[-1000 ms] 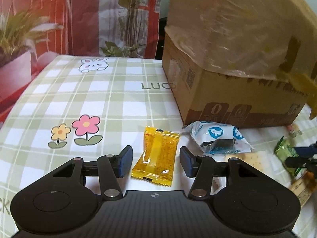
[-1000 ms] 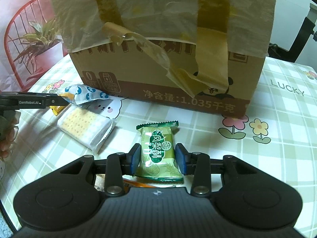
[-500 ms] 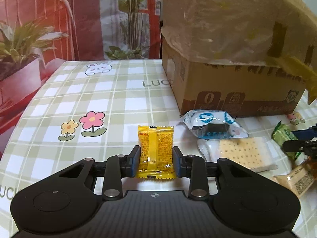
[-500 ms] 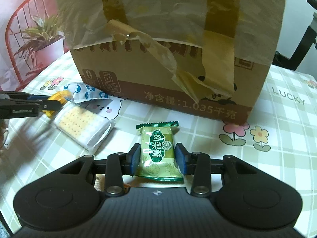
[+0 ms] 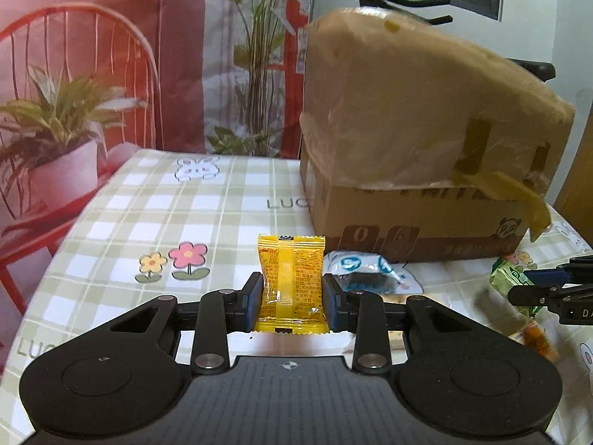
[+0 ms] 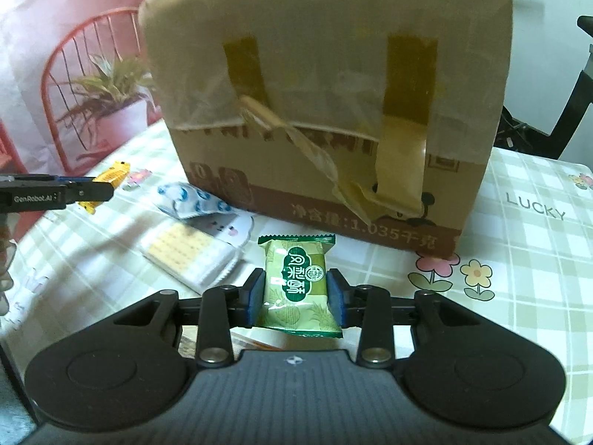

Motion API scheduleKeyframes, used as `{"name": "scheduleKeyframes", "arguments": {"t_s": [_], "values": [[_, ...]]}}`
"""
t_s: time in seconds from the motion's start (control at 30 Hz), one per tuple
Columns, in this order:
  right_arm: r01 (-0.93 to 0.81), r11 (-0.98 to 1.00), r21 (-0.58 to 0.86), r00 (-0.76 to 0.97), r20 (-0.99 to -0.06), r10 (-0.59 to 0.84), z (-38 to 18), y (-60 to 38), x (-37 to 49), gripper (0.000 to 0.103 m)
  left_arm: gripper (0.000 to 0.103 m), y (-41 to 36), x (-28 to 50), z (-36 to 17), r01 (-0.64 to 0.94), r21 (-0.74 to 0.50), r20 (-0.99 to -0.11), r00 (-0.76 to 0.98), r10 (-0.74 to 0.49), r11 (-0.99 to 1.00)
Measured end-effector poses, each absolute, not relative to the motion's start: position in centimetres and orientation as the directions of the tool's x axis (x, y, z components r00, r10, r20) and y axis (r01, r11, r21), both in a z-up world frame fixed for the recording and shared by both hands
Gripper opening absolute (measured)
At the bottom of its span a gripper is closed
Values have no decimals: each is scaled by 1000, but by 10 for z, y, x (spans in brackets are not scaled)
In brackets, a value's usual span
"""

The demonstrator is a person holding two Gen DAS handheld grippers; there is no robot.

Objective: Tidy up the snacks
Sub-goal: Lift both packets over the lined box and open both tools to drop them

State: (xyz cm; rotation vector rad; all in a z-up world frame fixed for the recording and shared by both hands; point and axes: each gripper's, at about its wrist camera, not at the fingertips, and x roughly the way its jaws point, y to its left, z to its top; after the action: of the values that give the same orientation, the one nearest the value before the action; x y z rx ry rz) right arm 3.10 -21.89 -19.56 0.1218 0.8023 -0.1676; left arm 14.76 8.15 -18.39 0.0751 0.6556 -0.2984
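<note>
"LUCKY" tablecloth [image 6: 533, 204]; box [image 6: 333, 193] reads "1.035".

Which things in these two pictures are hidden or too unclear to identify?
- Inside of the cardboard box: both wrist views show only its outer walls, under taped plastic film.
- Orange packet: left wrist view, blurred and partly behind the right hand-held gripper.
- Packet under the green snack: right wrist view, only an edge shows.
- Text on the yellow snack: too small.

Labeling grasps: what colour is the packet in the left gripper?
Yellow packet, clearest in the left wrist view.
</note>
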Motion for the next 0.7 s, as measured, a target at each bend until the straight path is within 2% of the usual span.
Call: {"name": "scheduleKeyframes", "arguments": {"t_s": [0.43, 0.7], "values": [[132, 986, 103, 773, -634, -37, -155, -203, 11, 38, 36, 66, 114, -133, 326, -6, -505, 815, -285, 945], [114, 987, 114, 840, -542, -34, -120, -204, 8, 38, 36, 49, 107, -99, 341, -4, -425, 850, -310, 940]]}}
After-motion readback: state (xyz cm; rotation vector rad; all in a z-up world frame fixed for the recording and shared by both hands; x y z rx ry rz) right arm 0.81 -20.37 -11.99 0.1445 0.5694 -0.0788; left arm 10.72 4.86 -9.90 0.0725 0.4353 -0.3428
